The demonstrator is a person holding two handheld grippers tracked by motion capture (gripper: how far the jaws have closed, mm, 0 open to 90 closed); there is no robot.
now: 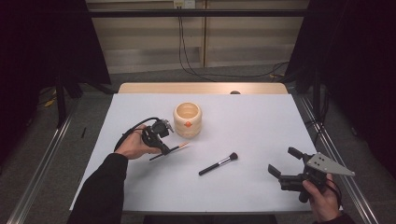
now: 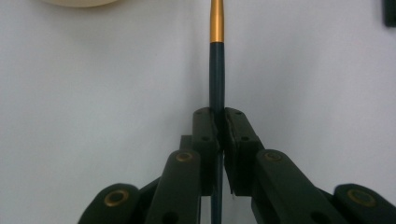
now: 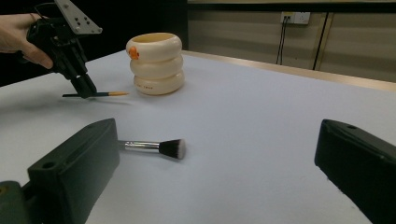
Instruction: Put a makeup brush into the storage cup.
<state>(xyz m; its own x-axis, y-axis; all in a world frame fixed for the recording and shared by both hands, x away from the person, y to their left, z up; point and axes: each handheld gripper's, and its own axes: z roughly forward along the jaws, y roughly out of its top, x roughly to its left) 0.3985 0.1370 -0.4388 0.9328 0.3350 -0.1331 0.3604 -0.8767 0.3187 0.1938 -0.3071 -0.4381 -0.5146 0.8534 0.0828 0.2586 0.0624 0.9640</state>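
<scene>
Near the left middle of the white table (image 1: 261, 121), a slim dark brush with a gold ferrule (image 2: 216, 70) is clamped between the closed jaws of the left gripper (image 1: 164, 148), just beside a cream ringed holder (image 1: 187, 119). A black makeup brush (image 1: 218, 164) lies farther right. The right gripper (image 1: 284, 162) is held wide open, holding nothing.

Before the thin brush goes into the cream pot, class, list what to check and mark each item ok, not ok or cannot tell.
1. Left tongs shut on the thin brush: ok.
2. Thin brush lifted off the table: cannot tell.
3. Cream pot upright, mouth open: ok.
4. Pot inside free of other things: cannot tell.
5. Right tongs open, apart from the makeup brush: ok.
6. Makeup brush lies clear of the path to the pot: ok.
</scene>
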